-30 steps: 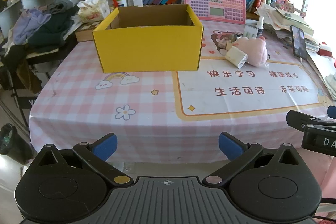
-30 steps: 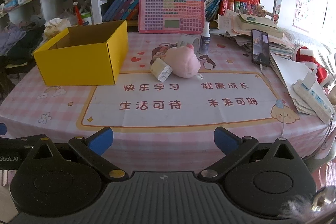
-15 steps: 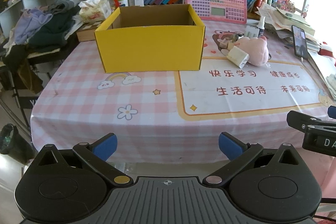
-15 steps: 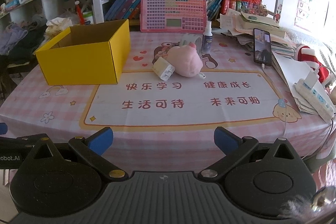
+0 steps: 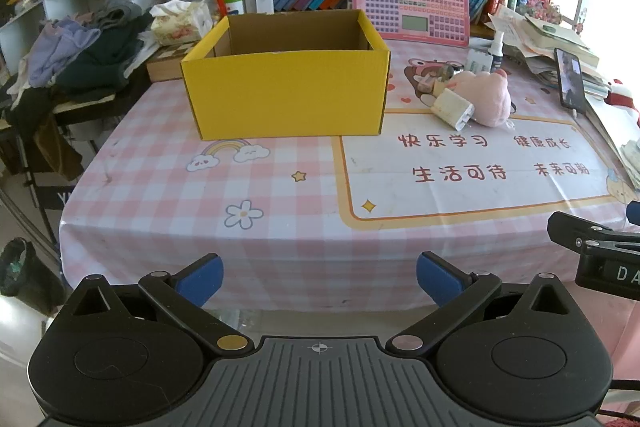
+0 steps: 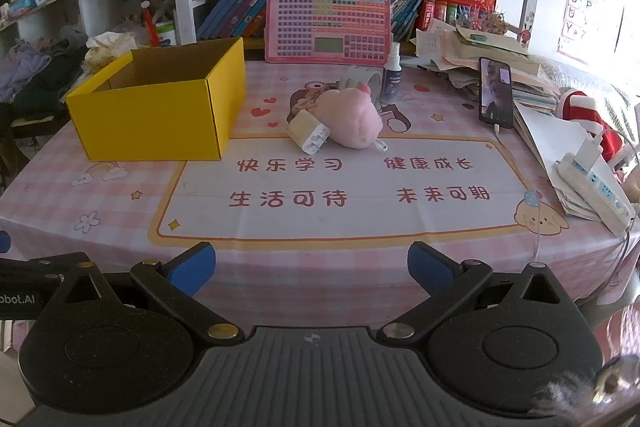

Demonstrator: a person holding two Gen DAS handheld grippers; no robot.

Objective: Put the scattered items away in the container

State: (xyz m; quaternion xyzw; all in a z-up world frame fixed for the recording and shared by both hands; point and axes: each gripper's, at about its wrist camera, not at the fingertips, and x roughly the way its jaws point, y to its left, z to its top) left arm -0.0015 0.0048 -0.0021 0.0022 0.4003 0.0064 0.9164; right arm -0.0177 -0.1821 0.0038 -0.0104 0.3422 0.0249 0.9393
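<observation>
A table (image 6: 120, 211) under a pink checked cloth carries a yellow box (image 6: 160, 115) at its left, open-topped, nothing visible inside. Right of it, well apart, a pink plush toy (image 6: 356, 121) lies touching a white charger (image 6: 308, 135), with a tape roll (image 6: 358, 79) and spray bottle (image 6: 392, 75) just behind. The left gripper (image 5: 320, 279) and right gripper (image 6: 312, 267) hover at the near edge, jaws wide, holding nothing

Phone (image 6: 496, 93) propped on paper stack (image 6: 472, 67); pink keyboard toy (image 6: 328, 23) against books (image 6: 232, 7); power strip (image 6: 592, 187) at counter edge.
</observation>
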